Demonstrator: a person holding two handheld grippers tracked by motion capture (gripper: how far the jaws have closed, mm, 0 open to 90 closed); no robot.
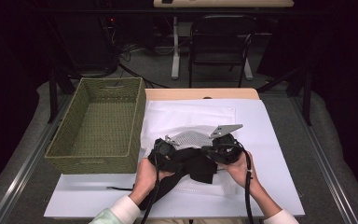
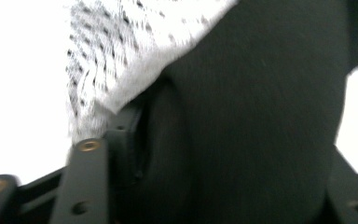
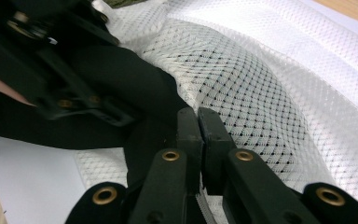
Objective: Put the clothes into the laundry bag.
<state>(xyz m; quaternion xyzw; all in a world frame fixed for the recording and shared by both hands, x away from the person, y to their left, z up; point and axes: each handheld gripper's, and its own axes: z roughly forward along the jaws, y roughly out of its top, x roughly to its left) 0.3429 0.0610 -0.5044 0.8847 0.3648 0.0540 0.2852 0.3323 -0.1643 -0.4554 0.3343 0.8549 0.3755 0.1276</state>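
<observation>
Basket: green wicker, at the left of the counter, well apart from my hands.
Left tongs: in my left hand, over the near left part of the mesh bag. In the left gripper view black cloth lies between the jaws, but I cannot tell whether the pads press on it.
Black cloth: bunched in the middle of the counter between my two hands, partly under the mesh, its tail running toward the near edge past my left hand.
Mesh bag: white netting, flat on the counter with one layer lifted over the cloth.
Right tongs: clenched, jaws together on the seam where mesh meets cloth; a thin edge of mesh appears pinched between the pads.
Right hand: just right of the cloth, holding its tongs low over the bag.
</observation>
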